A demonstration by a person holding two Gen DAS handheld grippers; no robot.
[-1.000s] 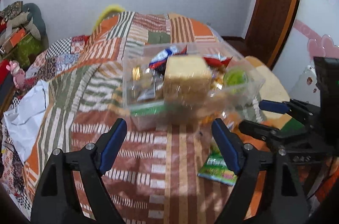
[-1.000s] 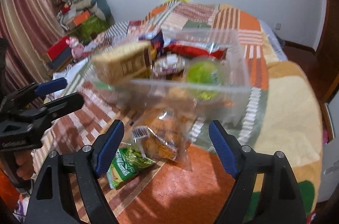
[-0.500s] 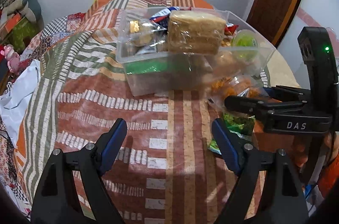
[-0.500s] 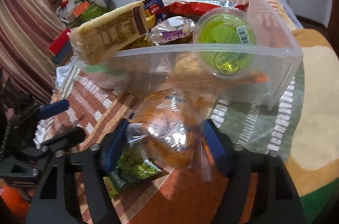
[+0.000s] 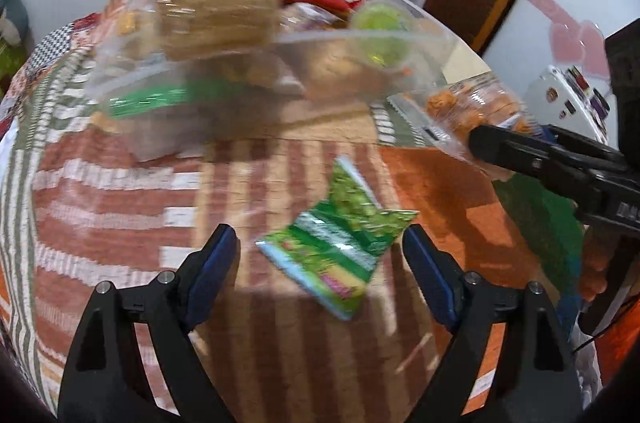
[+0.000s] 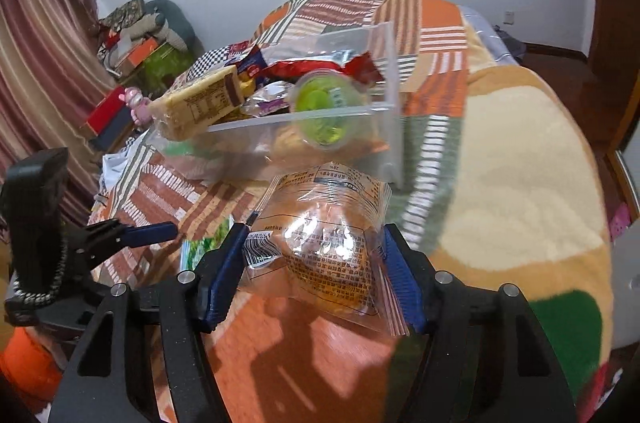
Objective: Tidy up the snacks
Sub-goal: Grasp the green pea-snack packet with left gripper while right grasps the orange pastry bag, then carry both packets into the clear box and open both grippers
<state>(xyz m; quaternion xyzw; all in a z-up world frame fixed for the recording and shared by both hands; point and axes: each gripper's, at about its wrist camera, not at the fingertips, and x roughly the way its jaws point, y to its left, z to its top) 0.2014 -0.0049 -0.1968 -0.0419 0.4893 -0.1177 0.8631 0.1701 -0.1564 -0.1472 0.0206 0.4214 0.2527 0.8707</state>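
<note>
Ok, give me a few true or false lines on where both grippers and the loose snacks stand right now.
1. The right gripper is shut on the clear bag of orange pastry. True.
2. The left gripper holds the green snack packet. False: it is open, and the packet lies on the bedspread.
3. The clear plastic bin is empty. False: it holds many snacks, including a green jelly cup.
4. The pastry bag is outside the bin. True.

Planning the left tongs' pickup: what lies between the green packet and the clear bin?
Only bare striped blanket separates green packet from clear bin, per the left wrist view.
</note>
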